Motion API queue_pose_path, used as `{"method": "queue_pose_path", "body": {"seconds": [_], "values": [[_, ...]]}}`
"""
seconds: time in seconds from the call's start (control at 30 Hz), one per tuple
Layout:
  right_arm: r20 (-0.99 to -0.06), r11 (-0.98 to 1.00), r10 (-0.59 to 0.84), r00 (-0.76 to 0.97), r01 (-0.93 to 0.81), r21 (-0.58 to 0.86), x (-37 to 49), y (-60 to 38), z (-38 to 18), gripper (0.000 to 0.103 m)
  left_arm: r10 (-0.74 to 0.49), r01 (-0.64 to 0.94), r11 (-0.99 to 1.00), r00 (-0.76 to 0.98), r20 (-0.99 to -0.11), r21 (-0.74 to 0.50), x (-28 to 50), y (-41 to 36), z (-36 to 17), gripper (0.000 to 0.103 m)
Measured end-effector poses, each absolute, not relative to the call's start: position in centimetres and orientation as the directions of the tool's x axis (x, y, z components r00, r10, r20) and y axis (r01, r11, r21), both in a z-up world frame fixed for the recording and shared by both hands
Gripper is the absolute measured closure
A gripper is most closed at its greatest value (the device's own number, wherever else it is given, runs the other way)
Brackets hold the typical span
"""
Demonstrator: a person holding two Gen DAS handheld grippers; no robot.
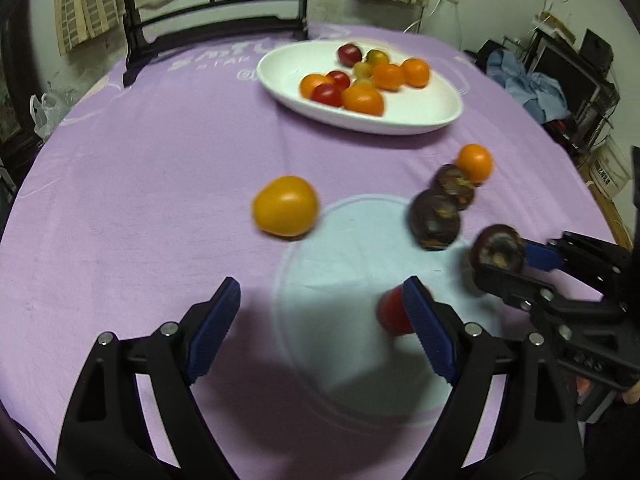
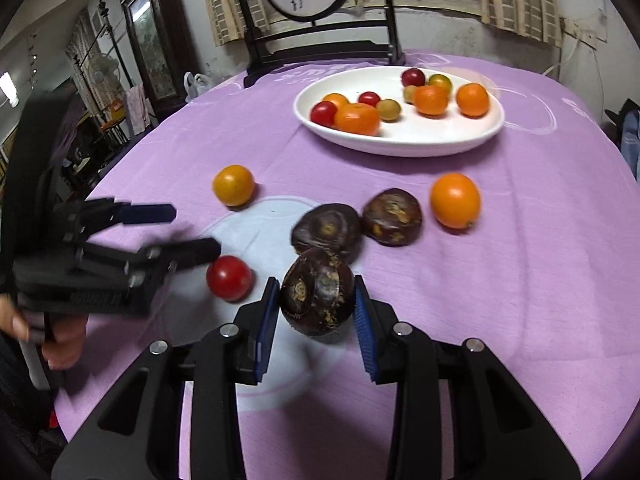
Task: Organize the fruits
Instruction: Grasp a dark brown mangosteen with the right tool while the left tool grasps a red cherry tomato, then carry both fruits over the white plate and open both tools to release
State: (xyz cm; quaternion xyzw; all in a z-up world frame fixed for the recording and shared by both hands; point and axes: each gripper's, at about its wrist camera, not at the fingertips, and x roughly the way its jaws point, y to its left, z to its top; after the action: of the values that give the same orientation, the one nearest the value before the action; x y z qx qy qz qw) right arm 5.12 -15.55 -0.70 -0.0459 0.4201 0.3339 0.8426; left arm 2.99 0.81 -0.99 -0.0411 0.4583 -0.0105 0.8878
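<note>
Between the right tongs (image 2: 316, 304) sits a dark mangosteen (image 2: 316, 296), pinched and lifted off the counter (image 2: 520, 280); white dish (image 2: 400, 144) lies at 12 o'clock (well apart). Left tongs (image 1: 324, 328) hang spread, red tomato (image 1: 394, 312) by the right finger.

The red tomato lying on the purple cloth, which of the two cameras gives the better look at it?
The right wrist view. There the red tomato shows whole and round on the cloth, beside the open left gripper. In the left wrist view the same tomato is blurred and half hidden behind one blue pad of that gripper.
</note>
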Motion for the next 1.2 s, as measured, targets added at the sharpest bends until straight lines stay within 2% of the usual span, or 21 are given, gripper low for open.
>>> {"method": "queue_pose_path", "body": {"seconds": [0.23,0.4,0.6,0.63,0.67,0.73,0.77,0.8,1.0,1.2], "values": [[-0.718,0.771,0.542,0.436,-0.598,0.219,5.0,-16.5,-0.4,0.067,-0.071,-0.012,0.995,0.582,-0.810,-0.096,2.5,-0.7,-0.9,0.019],[-0.706,0.773,0.554,0.441,-0.588,0.239,5.1,-17.3,-0.2,0.067,-0.106,-0.038,0.986,0.615,-0.781,-0.163,2.1,0.0,0.4,0.020],[-0.703,0.770,0.557,0.442,-0.591,0.239,4.9,-17.3,-0.1,0.067,-0.113,0.005,0.991,0.585,-0.803,-0.135,2.2,-1.9,-0.5,0.020],[-0.704,0.770,0.557,0.442,-0.591,0.238,4.9,-17.3,-0.1,0.067,-0.107,0.009,0.992,0.579,-0.809,-0.125,2.4,-2.2,-0.9,0.022],[-0.704,0.770,0.556,0.441,-0.592,0.238,4.8,-17.3,-0.1,0.067,-0.102,0.011,0.993,0.568,-0.817,-0.117,2.7,-2.4,-1.3,0.030],[-0.706,0.769,0.556,0.438,-0.594,0.236,4.8,-17.3,-0.1,0.067,-0.105,0.011,0.993,0.542,-0.834,-0.118,3.2,-2.6,-2.1,0.052],[-0.707,0.768,0.556,0.437,-0.595,0.235,4.8,-17.2,-0.1,0.067,-0.106,0.009,0.993,0.524,-0.845,-0.119,3.5,-2.6,-2.6,0.066],[-0.707,0.767,0.556,0.437,-0.597,0.235,4.7,-17.2,-0.1,0.067,-0.093,0.009,0.994,0.542,-0.835,-0.105,3.5,-2.5,-2.5,0.072],[-0.700,0.770,0.555,0.449,-0.596,0.228,4.6,-17.3,0.2,0.067,-0.081,0.017,0.996,0.550,-0.831,-0.086,3.3,-2.6,-2.0,0.072],[-0.652,0.767,0.565,0.506,-0.614,0.188,4.2,-17.2,2.6,0.067,-0.048,0.010,0.999,0.603,-0.796,-0.052,4.8,-1.8,1.8,0.072]]}}
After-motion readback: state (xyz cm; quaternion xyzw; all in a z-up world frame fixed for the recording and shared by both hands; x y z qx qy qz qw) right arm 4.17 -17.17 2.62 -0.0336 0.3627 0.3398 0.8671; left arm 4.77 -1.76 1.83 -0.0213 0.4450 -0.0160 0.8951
